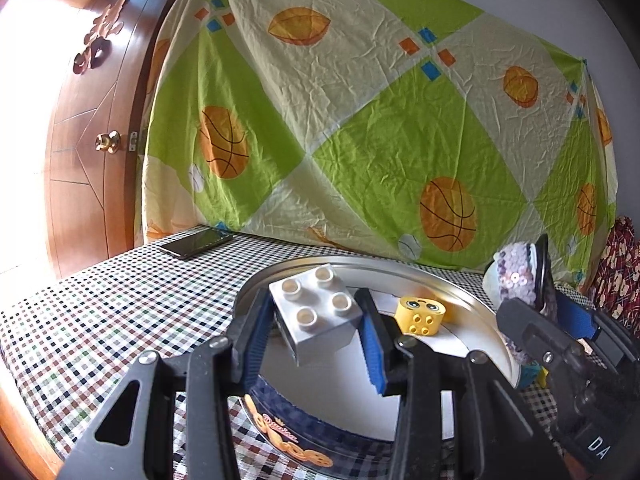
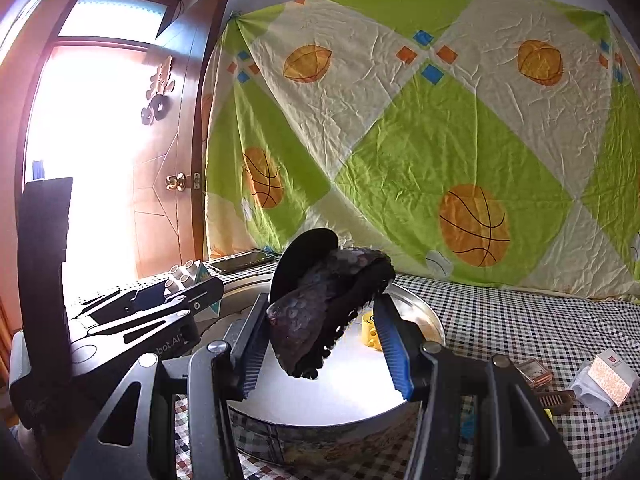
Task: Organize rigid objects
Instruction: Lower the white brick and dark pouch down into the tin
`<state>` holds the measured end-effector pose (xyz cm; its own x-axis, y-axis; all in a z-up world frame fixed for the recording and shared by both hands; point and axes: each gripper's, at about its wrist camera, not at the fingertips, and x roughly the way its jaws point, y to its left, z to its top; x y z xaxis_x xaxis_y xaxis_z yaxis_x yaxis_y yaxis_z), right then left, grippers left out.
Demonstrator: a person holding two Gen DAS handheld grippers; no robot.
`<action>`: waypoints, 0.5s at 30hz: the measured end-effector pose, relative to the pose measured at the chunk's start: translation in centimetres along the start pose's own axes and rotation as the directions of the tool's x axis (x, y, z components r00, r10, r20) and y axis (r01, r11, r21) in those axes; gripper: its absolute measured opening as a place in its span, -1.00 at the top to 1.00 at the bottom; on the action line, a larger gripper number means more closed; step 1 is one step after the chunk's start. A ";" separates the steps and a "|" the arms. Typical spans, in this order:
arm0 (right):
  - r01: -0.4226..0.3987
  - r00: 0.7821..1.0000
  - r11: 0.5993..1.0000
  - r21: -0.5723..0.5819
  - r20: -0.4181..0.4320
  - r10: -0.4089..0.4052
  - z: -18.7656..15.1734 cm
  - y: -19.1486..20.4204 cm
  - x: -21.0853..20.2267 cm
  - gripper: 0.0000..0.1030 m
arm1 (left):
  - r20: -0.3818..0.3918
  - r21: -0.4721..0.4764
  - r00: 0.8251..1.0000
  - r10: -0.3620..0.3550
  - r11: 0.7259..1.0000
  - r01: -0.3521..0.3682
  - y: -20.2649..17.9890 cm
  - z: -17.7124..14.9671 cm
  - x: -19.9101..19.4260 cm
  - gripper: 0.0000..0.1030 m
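Left tool (image 1: 320,332) is seen pinching a white four-stud plastic building block (image 1: 318,314), tilted, above the round silver metal tin (image 1: 480,304), which sits on the checked tabletop (image 1: 100,312). Inside the tin, toward its far rim, a yellow plastic brick with a printed face (image 1: 421,315) is resting. Right tool (image 2: 324,332) is clamped on a dark sequinned item with a black disc (image 2: 320,300), held over the same tin. A dark phone (image 1: 196,243) lies at the tabletop's far left edge.
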<state>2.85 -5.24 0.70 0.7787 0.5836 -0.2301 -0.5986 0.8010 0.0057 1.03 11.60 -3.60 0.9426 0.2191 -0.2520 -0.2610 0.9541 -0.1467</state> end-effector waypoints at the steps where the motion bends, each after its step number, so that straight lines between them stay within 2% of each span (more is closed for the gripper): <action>1: -0.001 1.000 1.000 0.002 -0.004 0.001 0.0 0.0 0.1 -0.05 | -0.006 0.004 1.000 0.004 1.000 -0.004 0.0 0.1 0.1 0.20; 15: -0.022 0.998 0.999 0.029 -0.053 0.023 0.0 -0.5 1.3 -0.05 | -0.092 0.046 0.996 0.001 0.999 0.003 -0.4 0.7 1.8 0.20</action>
<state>4.18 -4.84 0.42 0.7536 0.5941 -0.2812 -0.6096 0.7917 0.0389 2.98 11.77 -3.36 0.9192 0.2004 -0.3391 -0.2480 0.9633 -0.1030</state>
